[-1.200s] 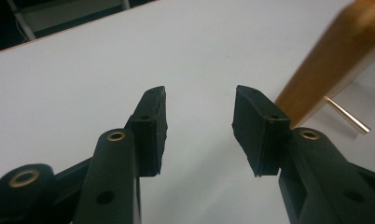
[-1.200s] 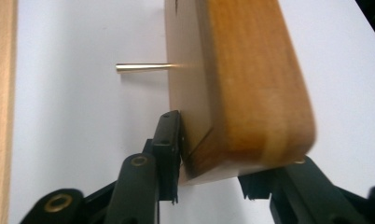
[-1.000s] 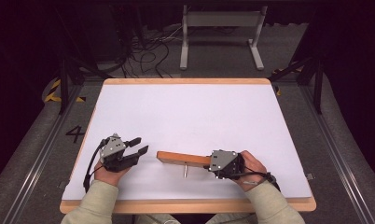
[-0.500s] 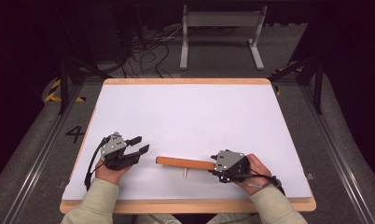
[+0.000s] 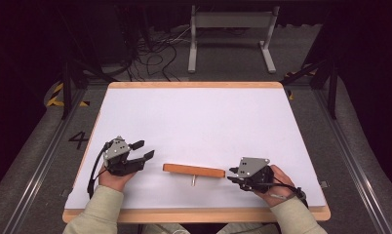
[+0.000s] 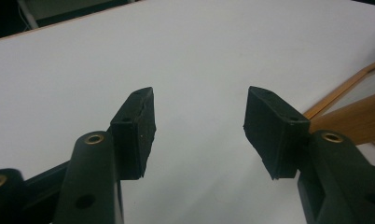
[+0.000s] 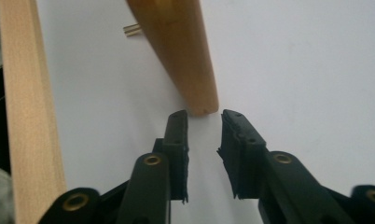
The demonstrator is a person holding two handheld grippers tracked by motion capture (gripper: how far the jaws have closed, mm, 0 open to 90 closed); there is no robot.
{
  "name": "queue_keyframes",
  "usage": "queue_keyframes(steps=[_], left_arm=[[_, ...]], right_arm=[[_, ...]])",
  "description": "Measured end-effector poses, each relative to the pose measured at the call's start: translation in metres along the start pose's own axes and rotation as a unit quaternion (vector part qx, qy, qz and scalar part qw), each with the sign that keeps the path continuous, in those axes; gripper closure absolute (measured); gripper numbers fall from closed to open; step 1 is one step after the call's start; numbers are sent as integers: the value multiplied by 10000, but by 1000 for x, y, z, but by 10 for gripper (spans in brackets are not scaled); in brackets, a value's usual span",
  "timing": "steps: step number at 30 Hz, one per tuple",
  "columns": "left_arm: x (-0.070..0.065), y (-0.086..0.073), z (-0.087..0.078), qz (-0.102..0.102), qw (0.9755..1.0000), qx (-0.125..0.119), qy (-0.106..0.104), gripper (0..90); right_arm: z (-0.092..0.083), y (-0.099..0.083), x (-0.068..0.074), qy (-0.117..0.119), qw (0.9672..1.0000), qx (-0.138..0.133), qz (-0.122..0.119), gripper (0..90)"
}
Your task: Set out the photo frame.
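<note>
A wooden bar (image 5: pixel 194 170) lies flat near the front middle of the white table (image 5: pixel 199 117), with a small metal pin (image 5: pixel 193 181) sticking out of its near side. My right gripper (image 5: pixel 231 175) rests just off the bar's right end. In the right gripper view the right gripper (image 7: pixel 204 122) is open by a narrow gap, and the rounded end of the bar (image 7: pixel 185 56) lies just beyond its tips, not between them. The pin (image 7: pixel 132 29) shows beside the bar. My left gripper (image 5: pixel 144 149) stands open left of the bar. The left gripper (image 6: pixel 199 100) holds nothing, and the bar (image 6: pixel 349 126) shows at the right edge.
The table's wooden front rim (image 5: pixel 194 214) runs close under both hands, and the rim (image 7: pixel 22 116) also runs along the left of the right gripper view. Cables (image 5: pixel 155 58) and a metal stand (image 5: pixel 230 29) lie on the floor beyond the table.
The right gripper was closed over the bar's right end; it has let go and drawn back to the right. The bar stays in place. The left gripper has barely moved.
</note>
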State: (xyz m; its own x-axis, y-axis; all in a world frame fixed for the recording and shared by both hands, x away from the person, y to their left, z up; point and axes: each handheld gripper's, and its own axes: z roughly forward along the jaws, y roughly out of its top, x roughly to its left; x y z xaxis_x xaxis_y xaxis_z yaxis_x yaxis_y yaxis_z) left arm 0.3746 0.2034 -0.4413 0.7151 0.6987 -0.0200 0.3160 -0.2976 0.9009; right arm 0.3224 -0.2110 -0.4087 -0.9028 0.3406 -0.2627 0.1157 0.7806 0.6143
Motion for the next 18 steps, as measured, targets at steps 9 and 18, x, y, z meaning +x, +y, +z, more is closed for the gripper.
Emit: queue_keyframes(steps=[9, 18], left_arm=[[2, 0, 1, -4, 10000, 34, 18, 422], [1, -1, 1, -8, 10000, 59, 27, 419]], right_arm=[[7, -4, 6, 461, 9989, 87, -2, 891], [34, -8, 8, 649, 9975, -71, 274, 900]])
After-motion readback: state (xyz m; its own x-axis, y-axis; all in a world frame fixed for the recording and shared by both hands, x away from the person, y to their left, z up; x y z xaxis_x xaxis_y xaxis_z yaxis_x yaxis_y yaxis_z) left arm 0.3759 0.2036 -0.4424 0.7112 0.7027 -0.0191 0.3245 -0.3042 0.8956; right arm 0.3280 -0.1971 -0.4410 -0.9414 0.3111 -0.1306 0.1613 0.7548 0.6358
